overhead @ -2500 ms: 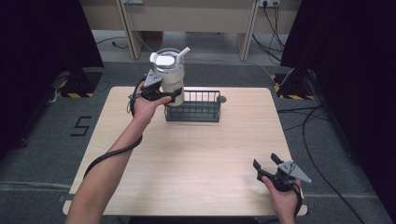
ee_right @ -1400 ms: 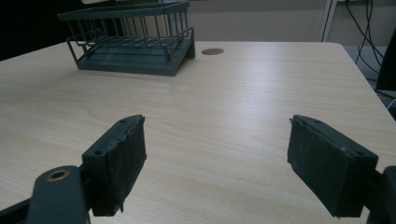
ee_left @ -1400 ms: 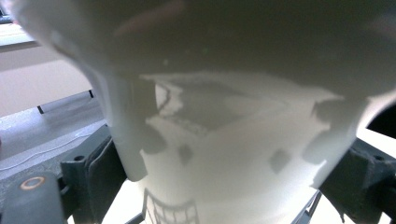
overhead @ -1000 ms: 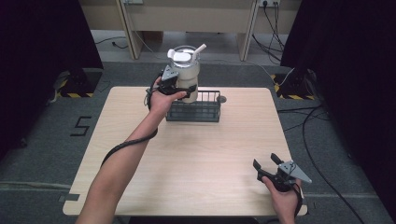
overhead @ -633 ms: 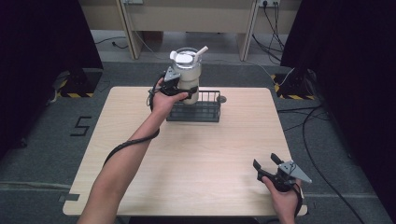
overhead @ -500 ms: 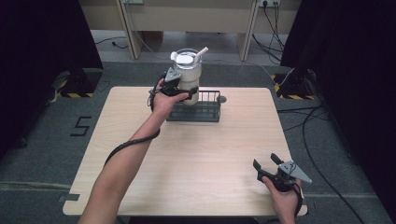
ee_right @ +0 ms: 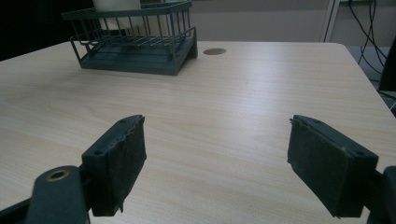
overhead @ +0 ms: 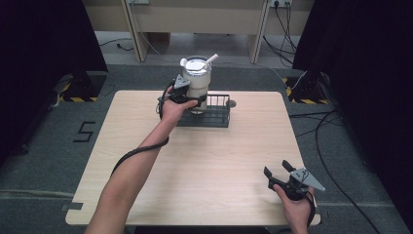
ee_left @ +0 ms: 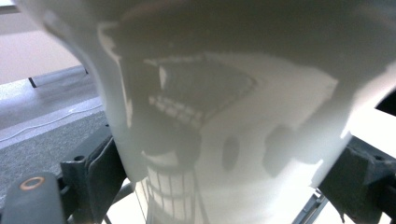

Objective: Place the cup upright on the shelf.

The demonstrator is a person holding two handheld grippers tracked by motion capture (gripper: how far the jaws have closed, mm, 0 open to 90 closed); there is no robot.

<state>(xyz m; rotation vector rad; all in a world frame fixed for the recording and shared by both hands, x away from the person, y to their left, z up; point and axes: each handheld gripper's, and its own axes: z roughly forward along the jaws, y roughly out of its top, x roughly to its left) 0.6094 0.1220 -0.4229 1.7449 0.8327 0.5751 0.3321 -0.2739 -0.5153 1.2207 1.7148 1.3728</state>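
Observation:
A white tumbler (overhead: 197, 84) with a lid and a straw is held by my left gripper (overhead: 189, 101), shut on its lower body over the left part of the dark wire basket (overhead: 214, 115). The tumbler (ee_left: 224, 107) shows close up in the left gripper view, with the two black jaws pressed on either side. Whether its base rests on the basket floor I cannot tell. At the table's near right corner my right gripper (overhead: 278, 170) is open, nothing between its pads (ee_right: 116, 163). The basket (ee_right: 135, 46) and the tumbler's base (ee_right: 116, 5) lie far ahead of it.
The light wooden table (overhead: 204, 165) has a small round brown disc (overhead: 231, 103) just right of the basket; that disc (ee_right: 215, 51) also shows in the right gripper view. Cables run on the grey floor (overhead: 321, 122) to the right, and desk legs (overhead: 139, 34) stand behind.
My left gripper has carried the tumbler rightward from the basket's left end and lowered it over the basket. The right gripper has stayed still and open.

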